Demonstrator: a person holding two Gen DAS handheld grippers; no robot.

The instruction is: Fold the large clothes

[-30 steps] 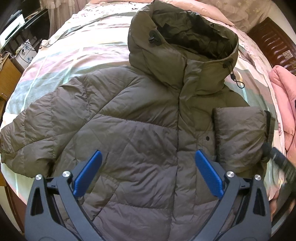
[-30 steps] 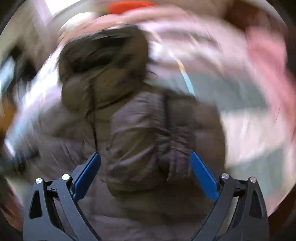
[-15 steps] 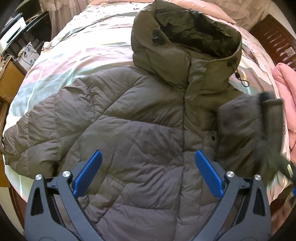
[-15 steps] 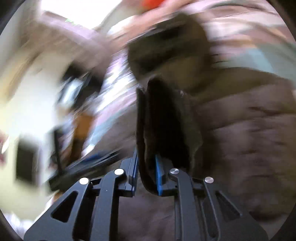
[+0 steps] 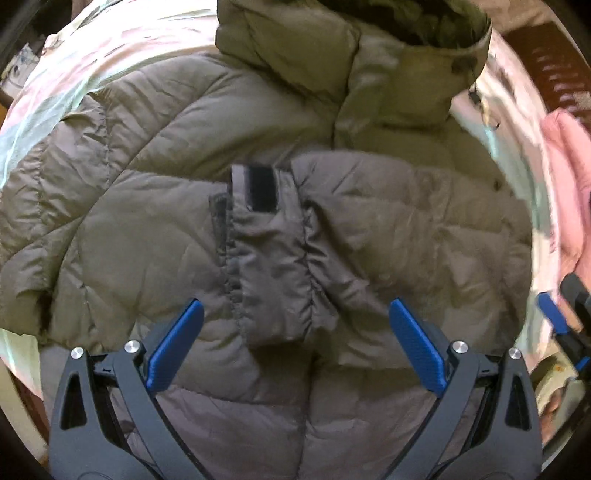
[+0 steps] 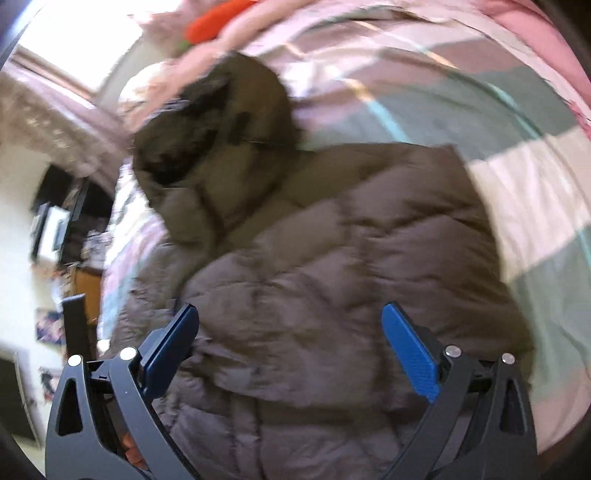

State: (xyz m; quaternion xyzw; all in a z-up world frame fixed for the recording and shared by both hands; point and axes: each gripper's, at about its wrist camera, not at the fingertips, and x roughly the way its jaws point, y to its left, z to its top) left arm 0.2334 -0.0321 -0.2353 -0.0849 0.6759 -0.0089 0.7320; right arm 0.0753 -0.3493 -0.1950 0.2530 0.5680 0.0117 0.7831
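We see a grey-brown puffer jacket [image 5: 155, 206] spread front-up on a bed covered by a pastel patchwork bedsheet [image 5: 92, 62]. In the left wrist view it fills most of the frame, with its olive hood [image 5: 369, 62] at the top centre. One sleeve [image 5: 388, 229] lies folded across the jacket's chest, running from the right of the frame toward the middle; its gathered cuff [image 5: 273, 266], with a dark strap tab, rests at the centre of the frame. The other sleeve lies spread out at the left edge.

The left gripper [image 5: 295, 347] hangs above the jacket at the bottom of the frame, its blue pads [image 5: 173, 347] wide apart, nothing pinched between them; the cuff shows just above the gap. A pink quilt [image 5: 569, 177] bunches at the right edge.

In the right wrist view, which is blurred, the jacket fills the centre and lower half, the hood at upper left of centre. The right gripper [image 6: 291, 354] sits at the bottom edge with its jaws opening, spread wide and clamping nothing; only the quilted fabric lies beneath the gap. An orange object [image 6: 218, 18] lies at the top of that frame, too blurred to identify.
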